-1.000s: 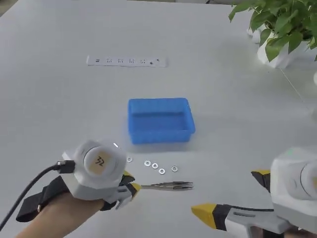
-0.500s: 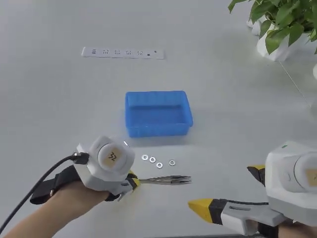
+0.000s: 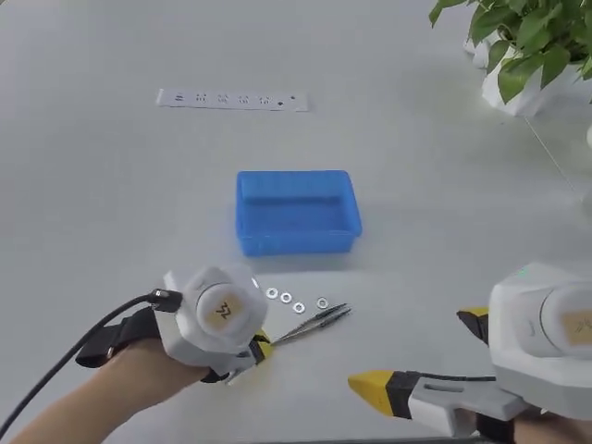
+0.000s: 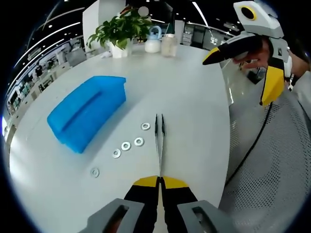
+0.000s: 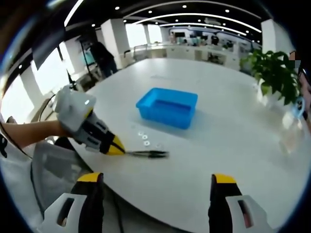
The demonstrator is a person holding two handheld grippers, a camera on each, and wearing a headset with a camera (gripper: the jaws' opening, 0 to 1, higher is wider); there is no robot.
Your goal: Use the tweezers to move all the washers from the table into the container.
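Note:
Several small metal washers [image 3: 286, 298] lie in a loose row on the white table, just in front of the blue container [image 3: 297, 211]. My left gripper [image 3: 259, 344] is shut on the handle end of the tweezers [image 3: 313, 321]. Their tips point up and right and end close beside the rightmost washer [image 3: 322, 302]. In the left gripper view the tweezers [image 4: 159, 141] run straight out from my left gripper [image 4: 159, 180], with the washers [image 4: 126, 145] to their left and the container [image 4: 85, 111] beyond. My right gripper [image 3: 424, 356] hangs open over the front right of the table, with nothing in it.
A white power strip [image 3: 231, 99] lies far behind the container. A potted plant [image 3: 527, 46] stands at the back right. A black cable [image 3: 83, 342] trails from the left gripper. The table's front edge runs close under both hands.
The left gripper has shifted slightly right, and the tweezers have swung from level to angled, bringing their tips up near the rightmost washer. The right gripper has barely moved.

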